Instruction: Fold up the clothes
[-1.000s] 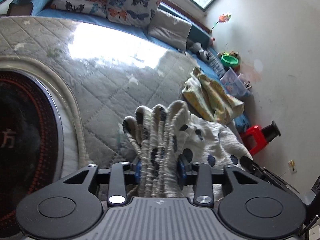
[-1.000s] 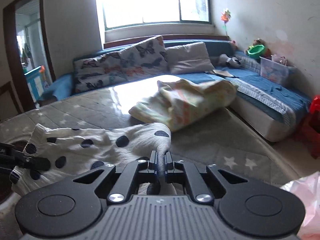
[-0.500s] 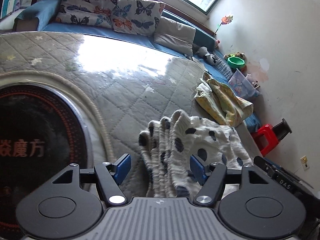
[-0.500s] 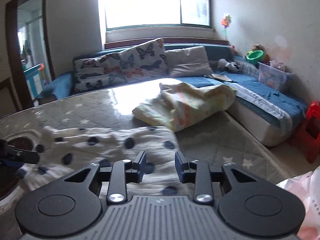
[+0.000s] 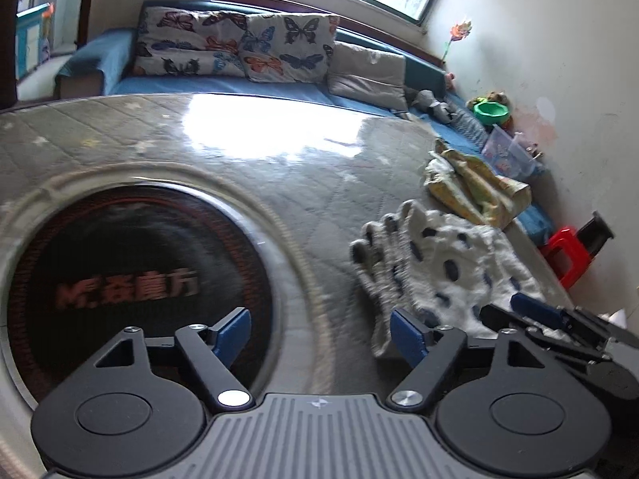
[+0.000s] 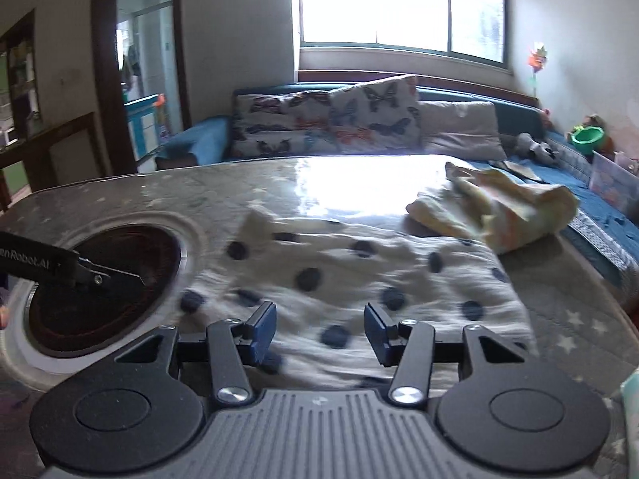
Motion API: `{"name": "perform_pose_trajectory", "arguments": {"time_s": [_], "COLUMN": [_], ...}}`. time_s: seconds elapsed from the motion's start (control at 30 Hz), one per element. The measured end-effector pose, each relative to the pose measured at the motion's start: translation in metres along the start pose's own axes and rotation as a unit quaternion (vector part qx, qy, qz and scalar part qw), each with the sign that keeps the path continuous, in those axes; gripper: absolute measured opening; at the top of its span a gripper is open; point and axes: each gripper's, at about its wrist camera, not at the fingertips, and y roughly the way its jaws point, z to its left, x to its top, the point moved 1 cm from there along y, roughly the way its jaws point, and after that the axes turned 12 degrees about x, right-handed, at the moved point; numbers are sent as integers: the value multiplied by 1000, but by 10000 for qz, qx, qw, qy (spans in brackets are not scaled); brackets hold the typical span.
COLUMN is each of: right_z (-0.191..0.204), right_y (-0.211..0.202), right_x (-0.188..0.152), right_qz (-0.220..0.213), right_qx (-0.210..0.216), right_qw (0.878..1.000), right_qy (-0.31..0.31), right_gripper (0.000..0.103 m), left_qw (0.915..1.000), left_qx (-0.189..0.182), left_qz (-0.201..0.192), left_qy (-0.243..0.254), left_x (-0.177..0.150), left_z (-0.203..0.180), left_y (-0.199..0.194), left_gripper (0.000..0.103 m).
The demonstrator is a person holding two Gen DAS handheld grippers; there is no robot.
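Left wrist view: the left tool (image 5: pixel 321 333) is released, its jaws having just been opening, and nothing lies between the blue pads (image 5: pixel 231 333). Below the gap is the counter (image 5: pixel 247 183), a quilted grey cover with stars under a glossy sheet. The left pad hangs over a dark round inset (image 5: pixel 120 263) with red lettering, set in a pale ring. The right pad sits just beside the bunched edge of the spotted cloth (image 5: pixel 447 263), which lies loose on the counter to the right. Beyond it, touching or nearly so, lies a crumpled yellow cloth (image 5: pixel 475 189) near the counter's far right edge. The other tool's dark fingers reach in low at the right over the spotted cloth. Farther off are a blue sofa (image 5: pixel 223 88) with butterfly cushions (image 5: pixel 239 46), a green bowl (image 5: pixel 492 111) and a red stool (image 5: pixel 569 253) by the wall.

Right wrist view: the right tool (image 6: pixel 320 329) is also released, jaws just opened, its pads above the spotted cloth (image 6: pixel 359 275) without pinching it. The cloth spreads flat and somewhat rumpled in front, its left edge close to the round inset (image 6: pixel 104 279). The left tool (image 6: pixel 120 277) shows as a black bar over that inset. The yellow cloth (image 6: pixel 495 209) lies behind the spotted one to the right. Both tools tilt downward toward the counter (image 6: pixel 159 195). The frames are blurred.
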Motion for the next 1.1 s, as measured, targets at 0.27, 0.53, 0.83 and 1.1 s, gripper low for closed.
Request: {"name": "perform_pose_trajectory", "arguments": {"time_s": [0.27, 0.53, 0.83, 1.1], "right_z": [51, 98, 130, 141], "right_y": [5, 19, 45, 68], "right_x": [-1, -7, -21, -29], "right_qz": [-49, 51, 353, 461], "right_qx": [468, 967, 1281, 1261], "right_qw": [9984, 9940, 9896, 9894], "right_qy": [-310, -509, -559, -550], "right_gripper": [51, 51, 53, 58], "left_qw": [9983, 9935, 9800, 9636], "left_qx": [578, 1112, 1942, 2569], "left_qz": [-74, -106, -232, -227], "left_qy": [-67, -233, -353, -706], "left_x": [-20, -37, -56, -76], "left_z": [43, 87, 143, 194], "left_y": [-22, -39, -54, -53], "left_gripper": [92, 99, 103, 103]}}
